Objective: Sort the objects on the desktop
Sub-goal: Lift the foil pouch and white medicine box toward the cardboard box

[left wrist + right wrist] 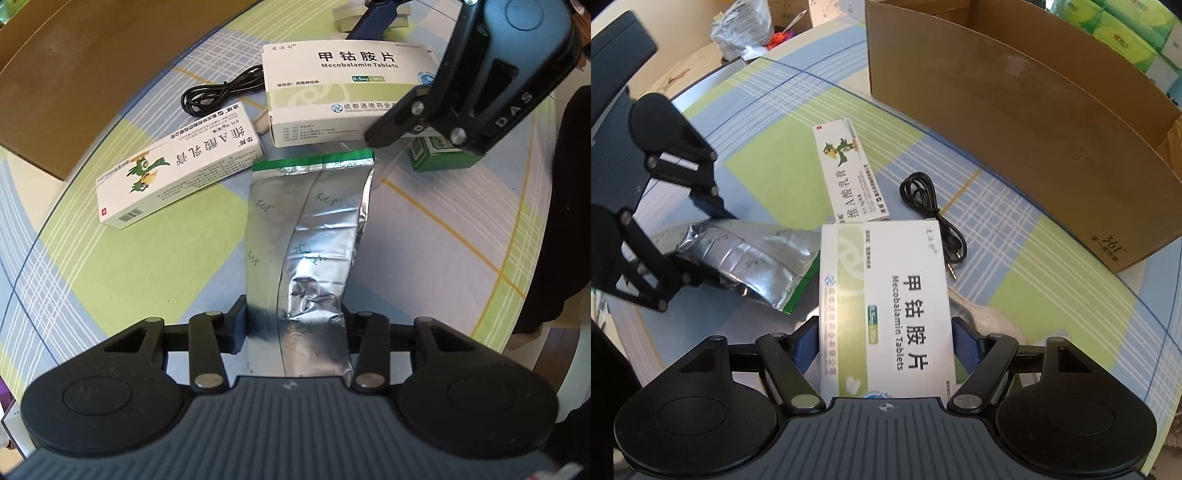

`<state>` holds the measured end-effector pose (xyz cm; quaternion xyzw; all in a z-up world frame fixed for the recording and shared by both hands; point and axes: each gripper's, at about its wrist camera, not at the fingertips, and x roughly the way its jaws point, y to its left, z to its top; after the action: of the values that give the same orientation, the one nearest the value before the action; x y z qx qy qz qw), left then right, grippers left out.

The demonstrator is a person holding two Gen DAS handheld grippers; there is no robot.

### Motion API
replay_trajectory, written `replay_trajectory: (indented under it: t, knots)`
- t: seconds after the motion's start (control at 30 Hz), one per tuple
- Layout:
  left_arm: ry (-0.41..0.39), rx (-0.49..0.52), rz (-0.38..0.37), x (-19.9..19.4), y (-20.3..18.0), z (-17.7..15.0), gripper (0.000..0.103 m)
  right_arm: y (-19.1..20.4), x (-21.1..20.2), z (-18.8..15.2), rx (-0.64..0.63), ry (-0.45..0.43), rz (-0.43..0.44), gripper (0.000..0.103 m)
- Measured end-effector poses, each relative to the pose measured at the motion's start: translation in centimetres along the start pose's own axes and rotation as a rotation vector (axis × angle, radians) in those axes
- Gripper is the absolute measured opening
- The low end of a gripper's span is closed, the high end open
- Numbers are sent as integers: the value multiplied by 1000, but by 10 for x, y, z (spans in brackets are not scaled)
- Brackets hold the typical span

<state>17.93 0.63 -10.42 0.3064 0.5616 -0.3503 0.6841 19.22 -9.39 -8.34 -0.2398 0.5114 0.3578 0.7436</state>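
left claw clamped on foil pouch, gripped at its crumpled end so the green-edged seal points away from the claw; faint green script on the foil, too small to read. right claw clamped on tablet box by both long sides, prob. to lift it whole w/o crushing the flaps. reads "甲钴胺片 / mecobalamin tablets", "0.5mg", maker line starts "成都通德药业", "chengdu" below it. pouch tip just beside the tablet box edge, touching or not: cannot tell.

ahead-left of left claw, flat on the checked worktop: cream carton, not yet handled, green bird logo, "维a酸乳膏", barcode at the near end. black cable coiled ahead of right claw, jack plug loose beside the tablet box. small green box under right claw in left view, print unreadable.

cardboard box ahead-right of right claw, open top, "361°" printed low on its side; likely the drop spot for sorted meds, judged from task only. both claws loaded, so next move prob. a carry toward it.
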Motion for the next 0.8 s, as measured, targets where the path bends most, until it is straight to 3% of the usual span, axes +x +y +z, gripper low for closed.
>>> replay_trajectory:
  t: [0.43, 0.8]
  knots:
    - [40, -127, 34, -22, -10, -7, 33, 7, -41, -5, 13, -28, -79, 68]
    - [45, -155, 99, -70, -31, -3, 33, 14, -88, -13, 43, -58, -109, 68]
